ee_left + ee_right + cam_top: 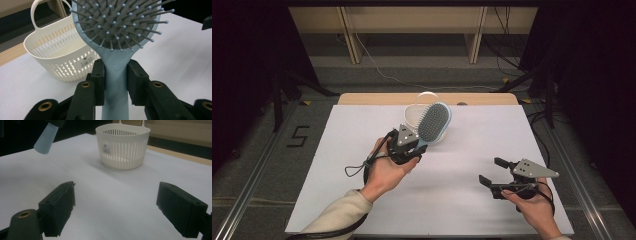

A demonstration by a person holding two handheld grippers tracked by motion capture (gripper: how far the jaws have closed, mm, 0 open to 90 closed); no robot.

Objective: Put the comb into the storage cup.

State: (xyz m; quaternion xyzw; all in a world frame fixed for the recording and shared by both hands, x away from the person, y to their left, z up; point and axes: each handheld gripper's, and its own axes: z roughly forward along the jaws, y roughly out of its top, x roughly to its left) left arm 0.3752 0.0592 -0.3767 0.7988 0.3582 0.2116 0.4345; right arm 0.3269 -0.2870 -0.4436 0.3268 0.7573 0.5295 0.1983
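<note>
The left gripper [412, 145] squeezes the handle of the blue hairbrush [434, 121], held up just in front of the white basket [414, 113], probably going inside next, while the right gripper [493, 172] waits wide open and empty.

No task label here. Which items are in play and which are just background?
In play:
- hairbrush, clamped by its handle in the left hand-held gripper
- white basket, just behind the brush
- right hand-held gripper, open and apart from both

Background:
- white table cover
- cables on the floor
- floor marking "5"
</note>
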